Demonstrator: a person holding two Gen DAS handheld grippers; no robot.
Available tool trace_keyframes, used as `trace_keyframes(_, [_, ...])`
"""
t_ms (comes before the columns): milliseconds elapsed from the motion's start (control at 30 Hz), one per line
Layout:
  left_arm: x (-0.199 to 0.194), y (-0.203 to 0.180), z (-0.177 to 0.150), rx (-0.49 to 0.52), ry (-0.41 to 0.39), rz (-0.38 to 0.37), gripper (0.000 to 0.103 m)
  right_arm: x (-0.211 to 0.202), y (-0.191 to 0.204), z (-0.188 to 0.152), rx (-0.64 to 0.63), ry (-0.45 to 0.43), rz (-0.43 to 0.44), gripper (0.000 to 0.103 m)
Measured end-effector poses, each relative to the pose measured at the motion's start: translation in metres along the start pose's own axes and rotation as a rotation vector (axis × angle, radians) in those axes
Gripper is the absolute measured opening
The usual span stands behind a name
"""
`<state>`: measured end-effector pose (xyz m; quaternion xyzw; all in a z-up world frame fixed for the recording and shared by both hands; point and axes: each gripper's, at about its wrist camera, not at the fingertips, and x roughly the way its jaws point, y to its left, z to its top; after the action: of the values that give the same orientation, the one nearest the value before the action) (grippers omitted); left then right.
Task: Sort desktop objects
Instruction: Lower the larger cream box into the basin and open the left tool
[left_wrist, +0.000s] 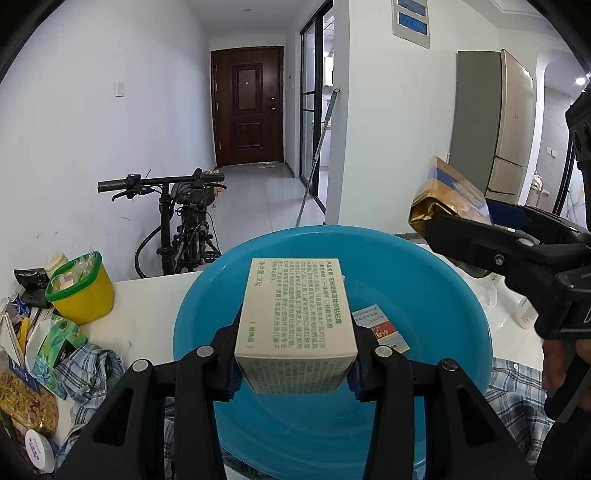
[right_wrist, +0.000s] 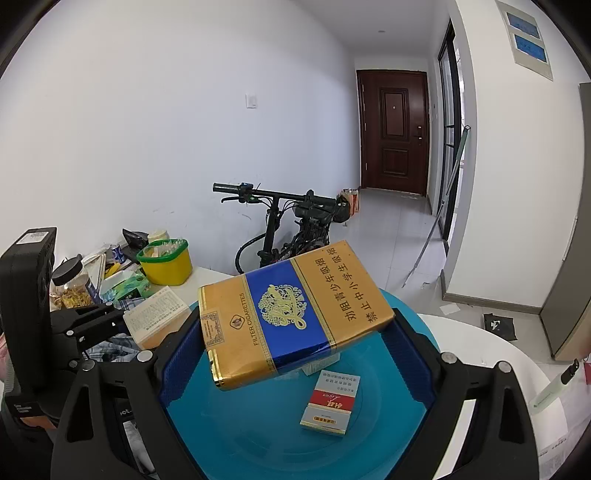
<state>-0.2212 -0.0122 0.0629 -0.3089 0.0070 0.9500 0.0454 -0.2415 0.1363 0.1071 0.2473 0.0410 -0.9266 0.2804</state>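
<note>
Claws (left_wrist: 295, 365) above white table (left_wrist: 147, 295)

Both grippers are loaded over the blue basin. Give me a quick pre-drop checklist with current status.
1. Left gripper clamps the white box: ok.
2. Right gripper clamps the gold-and-blue cigarette pack: ok.
3. Both items are above the blue basin: ok.
4. Landing spot is free: not ok, the small red-and-white pack lies under the right load.
5. Grippers are apart: ok.
6. Drop height: cannot tell.
</note>
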Motion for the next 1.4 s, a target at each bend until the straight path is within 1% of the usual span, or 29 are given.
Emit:
trace_keyframes(233, [0.001,0.0,0.0,-0.002,0.003,-0.005,0.045,0.001,-0.002,0.0,0.008,0.001,-0.009,0.092])
trace_keyframes(633, [0.002,0.002,0.0,-0.007,0.007,0.008,0.045,0.003,-0.006,0.0,0.027,0.001,-0.023,0.092])
trace_keyframes(933, [-0.005,0.007,0.003,-0.017,-0.013,0.01,0.045,0.004,-0.003,0.0,0.002,0.014,-0.036,0.092])
trace_keyframes(1100, [-0.005,0.009,0.004,-0.023,-0.008,0.0,0.045,0.002,-0.008,0.002,0.022,0.003,-0.047,0.092])
trace_keyframes(1333, [-0.012,0.008,0.007,-0.011,-0.025,0.001,0.045,0.003,-0.008,0.001,0.015,0.01,-0.049,0.092])
trace_keyframes(1367, [-0.013,0.008,0.007,-0.007,-0.029,0.008,0.051,0.003,-0.007,0.001,0.012,0.012,-0.05,0.092])
trace_keyframes(1400, [-0.014,0.007,0.007,-0.002,-0.033,0.02,0.059,0.004,-0.007,0.001,0.01,0.014,-0.051,0.092])
